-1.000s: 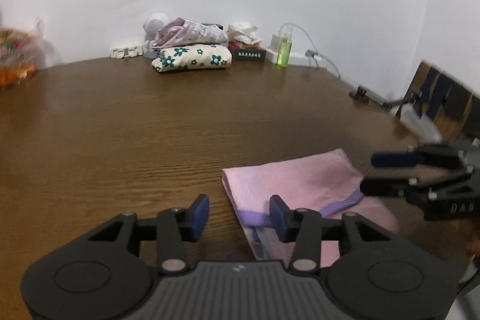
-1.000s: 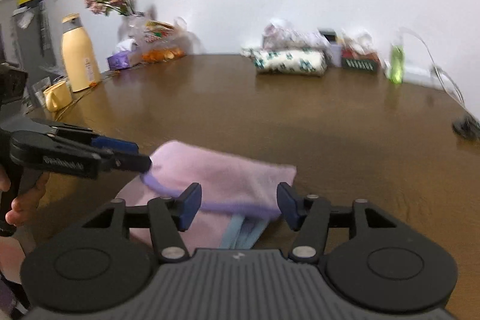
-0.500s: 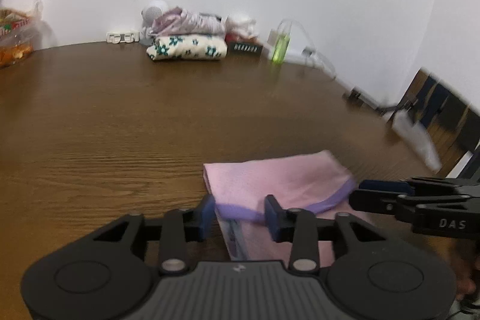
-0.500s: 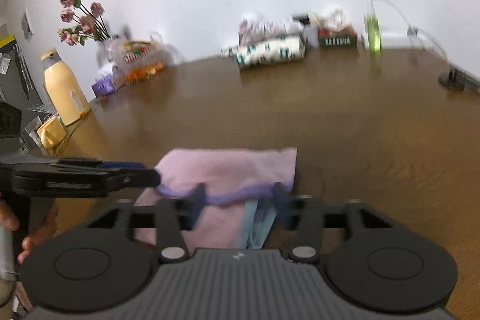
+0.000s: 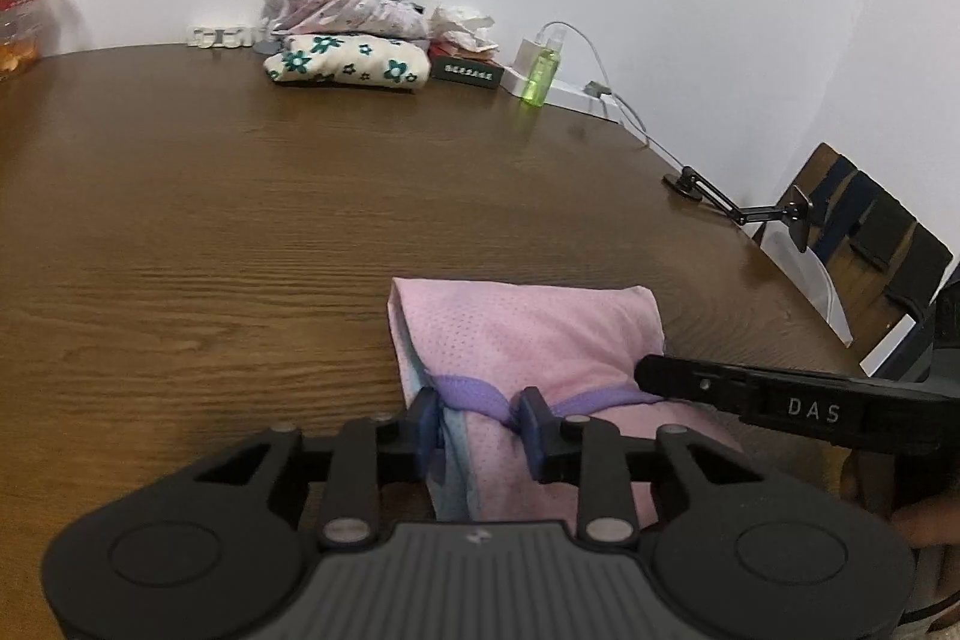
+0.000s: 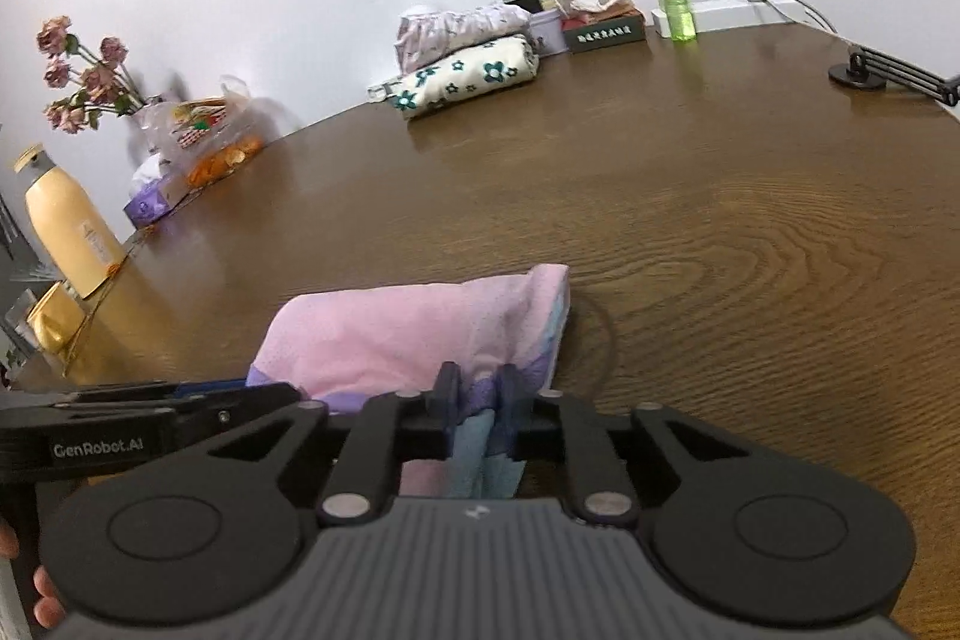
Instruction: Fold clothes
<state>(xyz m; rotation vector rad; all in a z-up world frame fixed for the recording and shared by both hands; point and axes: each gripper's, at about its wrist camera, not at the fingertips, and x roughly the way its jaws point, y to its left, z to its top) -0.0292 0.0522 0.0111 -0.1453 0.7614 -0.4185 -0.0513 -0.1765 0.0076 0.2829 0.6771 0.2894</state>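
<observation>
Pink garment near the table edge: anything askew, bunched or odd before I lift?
Nothing stands out. The pink garment lies folded on the table; the left gripper and right gripper are closing on its purple hem, which puckers only at the pads. A light blue inner layer peeks out.

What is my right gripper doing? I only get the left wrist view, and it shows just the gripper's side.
Observer: The right gripper has its jaws closing, with the hem of the pink garment bunched between its pads.
Operator: Is anything standing past the snack bag?
Observer: Yes, a yellow bottle stands at that table edge.
Operator: Anything else there?
Observer: Dried pink flowers rise behind the bag.
</observation>
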